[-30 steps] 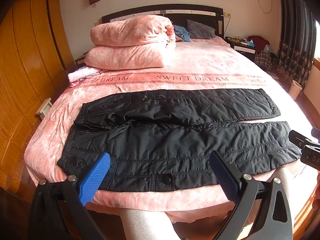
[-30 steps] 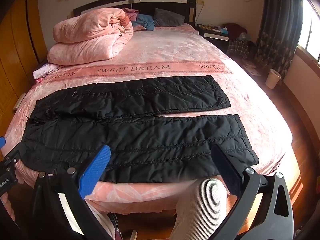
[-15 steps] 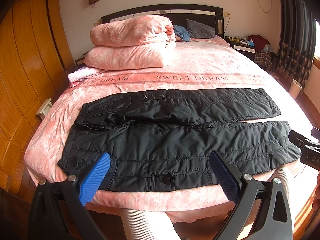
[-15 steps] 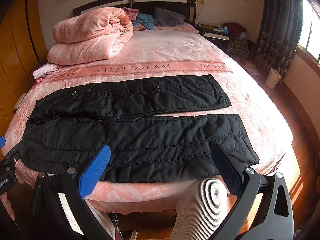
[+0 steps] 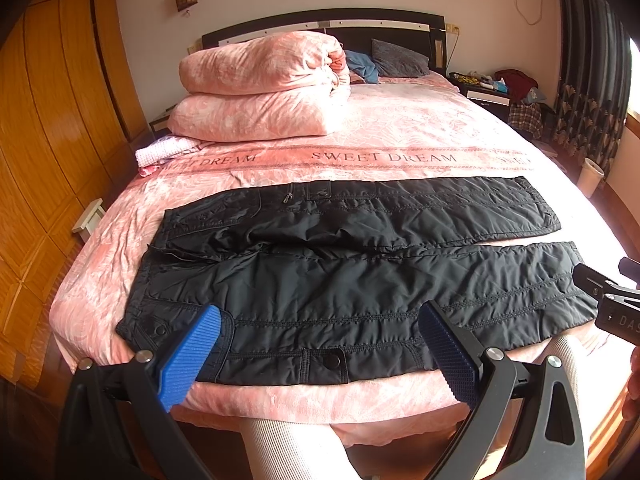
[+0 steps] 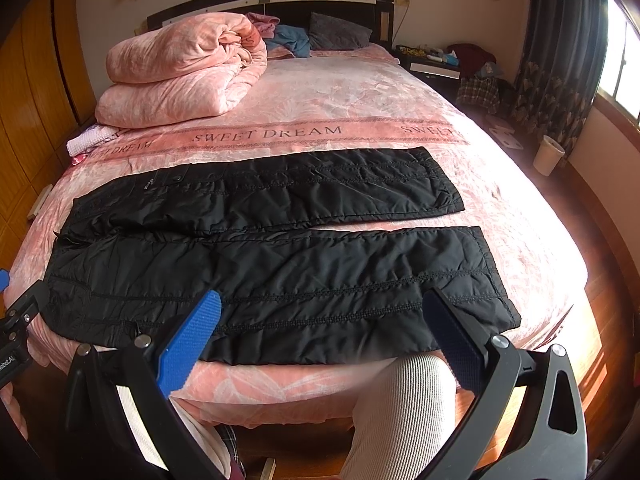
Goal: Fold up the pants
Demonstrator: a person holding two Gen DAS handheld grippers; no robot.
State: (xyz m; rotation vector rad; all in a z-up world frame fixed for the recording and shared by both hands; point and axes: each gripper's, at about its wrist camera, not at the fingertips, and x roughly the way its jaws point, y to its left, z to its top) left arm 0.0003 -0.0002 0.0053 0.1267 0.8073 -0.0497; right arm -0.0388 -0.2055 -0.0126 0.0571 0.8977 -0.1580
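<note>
Pink bedspread carries black pants flat across its near edge, waistband toward nine o'clock. Left gripper and right gripper hover level at six o'clock, jaws spread, touching nothing.

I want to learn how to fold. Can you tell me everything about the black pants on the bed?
The black padded pants look like shiny quilted nylon with stitched seams, snap buttons and a zip pocket. They lie flat and unfolded across the pink bedspread, waist to the left, both legs side by side pointing right. Only the bedspread touches them.
</note>
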